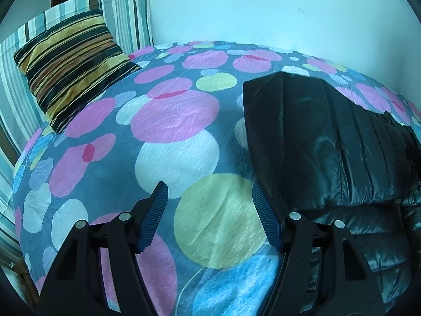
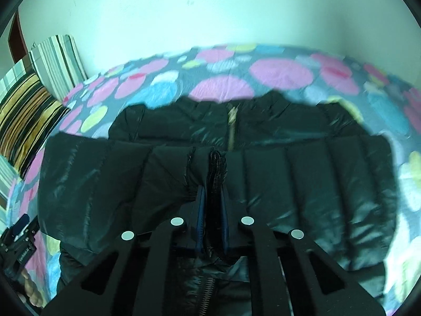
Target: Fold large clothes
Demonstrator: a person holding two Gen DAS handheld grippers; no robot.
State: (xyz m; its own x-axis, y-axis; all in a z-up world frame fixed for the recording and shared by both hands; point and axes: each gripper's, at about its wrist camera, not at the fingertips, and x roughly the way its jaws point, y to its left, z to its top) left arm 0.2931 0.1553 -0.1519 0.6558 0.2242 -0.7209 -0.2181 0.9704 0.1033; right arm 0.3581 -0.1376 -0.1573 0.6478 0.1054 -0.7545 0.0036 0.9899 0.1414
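one black puffer jacket (image 2: 289,184) on the dotted bed (image 1: 179,121); one striped cushion (image 1: 71,65) upper left. left gripper (image 1: 210,216) jaws spread; right gripper (image 2: 212,205) jaws pinching a jacket edge.

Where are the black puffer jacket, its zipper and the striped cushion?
black puffer jacket (image 1: 329,144): left wrist view, shiny folded panel.
zipper (image 2: 231,129): right wrist view, pale teeth near collar.
striped cushion (image 1: 73,65): left wrist view, cushion's middle.

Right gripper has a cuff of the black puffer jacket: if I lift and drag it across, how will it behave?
Probably floppy: the black puffer jacket already lies folded over itself on the bedspread. Its glossy shell looks slippery, so the ribbed cuff may creep out of the right gripper. Quilted padding suggests it is light but springy, so folds may puff open.
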